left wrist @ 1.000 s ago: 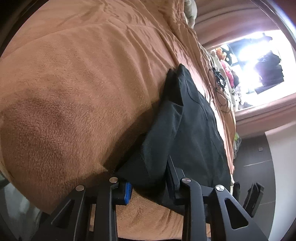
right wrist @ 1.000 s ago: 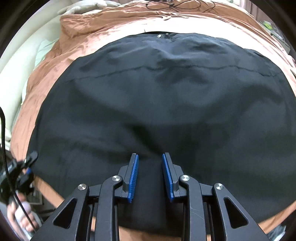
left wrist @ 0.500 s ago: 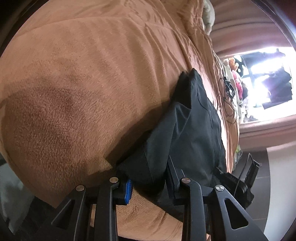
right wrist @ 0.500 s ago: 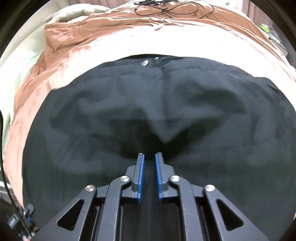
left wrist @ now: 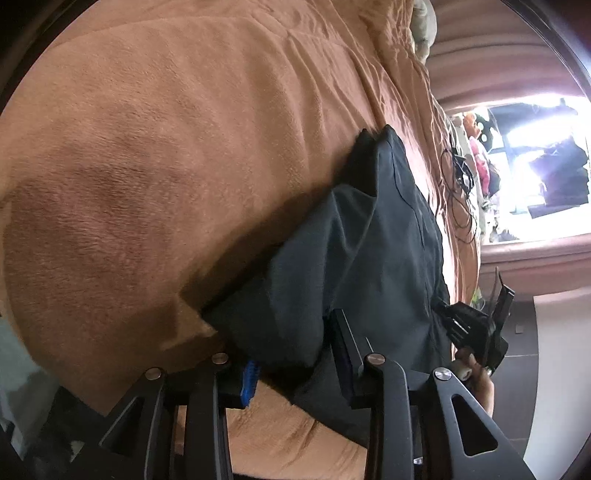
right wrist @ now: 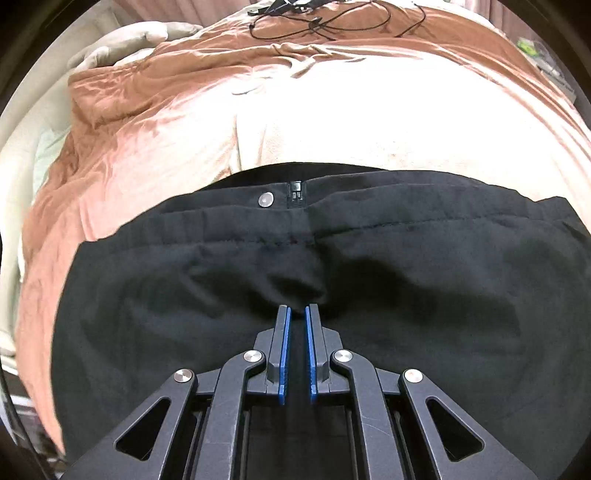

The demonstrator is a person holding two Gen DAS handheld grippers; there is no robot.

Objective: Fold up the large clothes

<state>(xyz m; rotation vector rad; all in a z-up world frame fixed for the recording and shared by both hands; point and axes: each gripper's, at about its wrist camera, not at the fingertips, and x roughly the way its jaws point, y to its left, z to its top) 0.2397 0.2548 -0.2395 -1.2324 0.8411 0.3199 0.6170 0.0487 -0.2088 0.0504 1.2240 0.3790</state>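
Lying on a brown plush bed blanket (right wrist: 155, 147), black woven trousers (right wrist: 406, 295) are pinched by the right hand-held gripper (right wrist: 297, 314); a bunched corner is clamped by the left hand-held gripper (left wrist: 291, 354), its jaws opening.

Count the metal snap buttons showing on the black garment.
1: a silver snap button on the black garment, just left of the zipper pull. Folds may hide others.

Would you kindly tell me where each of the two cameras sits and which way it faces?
Left wrist: on the left gripper, looking down along the brown blanket at a bunched edge of the black garment between its opening jaws; the right gripper and a hand show at right.
Right wrist: on the right gripper, looking steeply down at the garment's waistband and snap; its jaws pinch a fold.
Shared: garment, blanket, cables.
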